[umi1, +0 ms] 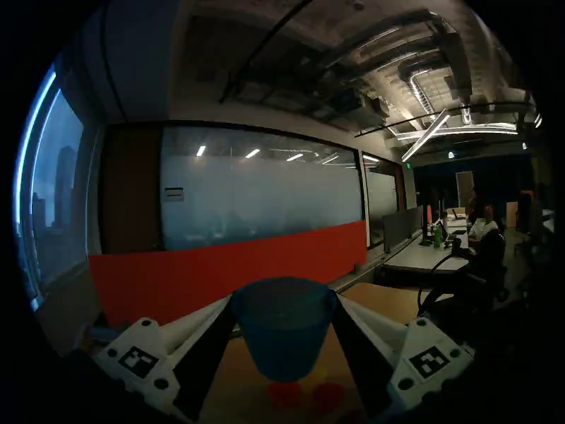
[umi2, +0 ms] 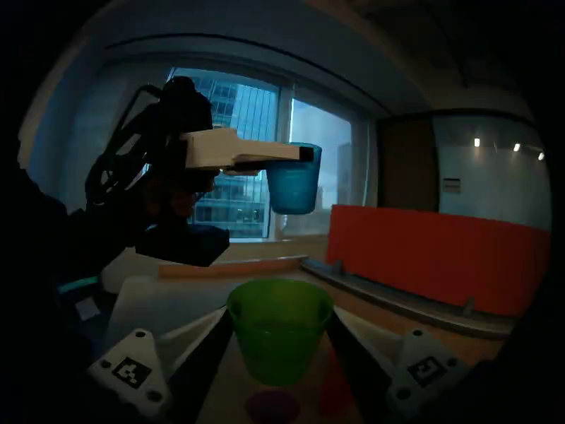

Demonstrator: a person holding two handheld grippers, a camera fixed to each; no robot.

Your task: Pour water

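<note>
A blue cup [umi1: 284,332] sits upright between the black fingers [umi1: 208,353] of my left gripper [umi1: 284,338], which is shut on it. In the right gripper view that same blue cup [umi2: 293,177] hangs high over the table, held level by the left gripper [umi2: 296,157]. My right gripper [umi2: 280,339] is shut on a green cup [umi2: 280,328], upright and lower than the blue one. Whether either cup holds water is not visible.
A wooden table [umi1: 374,297] lies below, with red round spots [umi1: 304,394] under the blue cup. An orange partition [umi1: 226,272] and frosted glass wall stand behind. Desks [umi1: 424,254] and a seated person [umi1: 484,233] are far right. Windows [umi2: 240,162] are behind the left gripper.
</note>
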